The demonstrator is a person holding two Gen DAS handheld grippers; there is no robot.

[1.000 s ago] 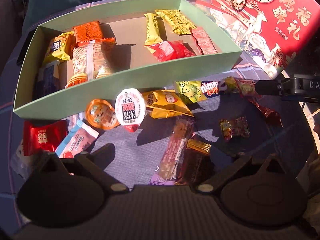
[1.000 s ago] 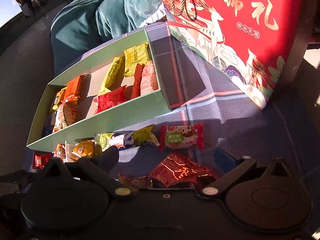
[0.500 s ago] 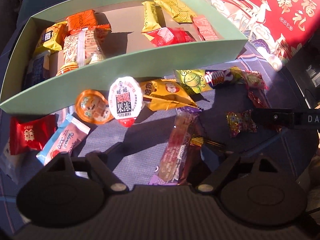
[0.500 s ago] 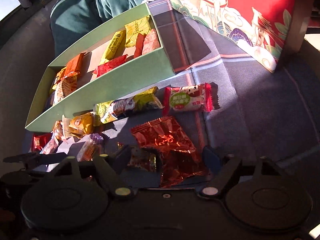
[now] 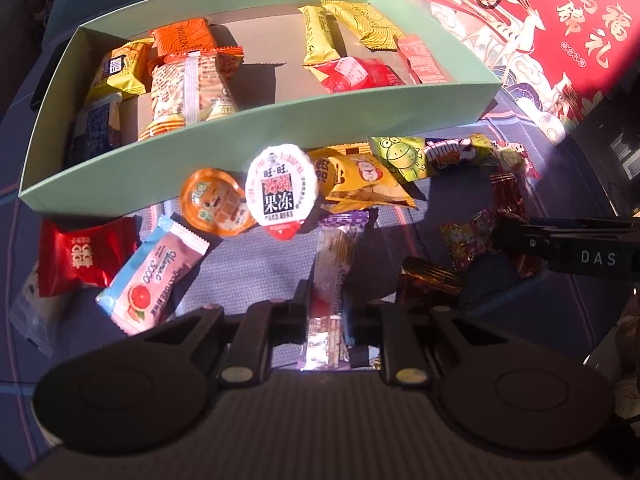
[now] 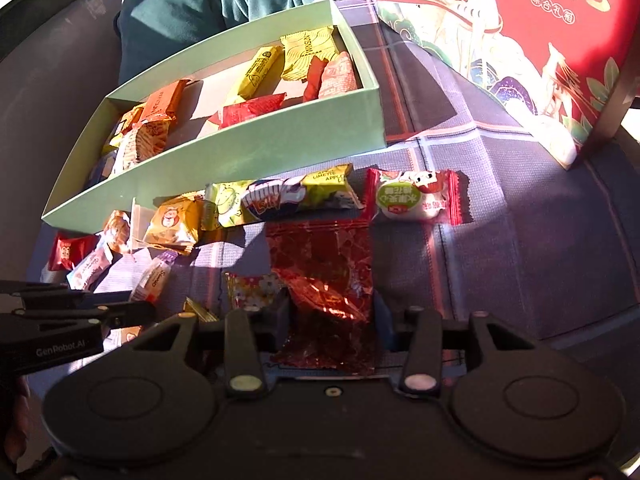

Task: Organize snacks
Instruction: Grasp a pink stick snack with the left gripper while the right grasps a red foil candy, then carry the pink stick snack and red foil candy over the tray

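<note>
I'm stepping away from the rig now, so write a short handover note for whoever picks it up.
Left gripper: shut on the long purple-ended snack stick, still on the cloth.
Right gripper: fingers closing around the red foil packet, not yet lifted.
Green box: already holds about ten snacks.
Left outside, in front of the box: jelly cups, yellow packet, frog-print bar, pink sachet, red packet, strawberry candy, small foil sweets.

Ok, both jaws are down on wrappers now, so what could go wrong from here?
The left gripper pinches only the near end of the long stick pack; it may swing or slip when lifted. The right gripper is closing on the crinkly red foil bag, and the small floral candy alongside could get dragged.
</note>
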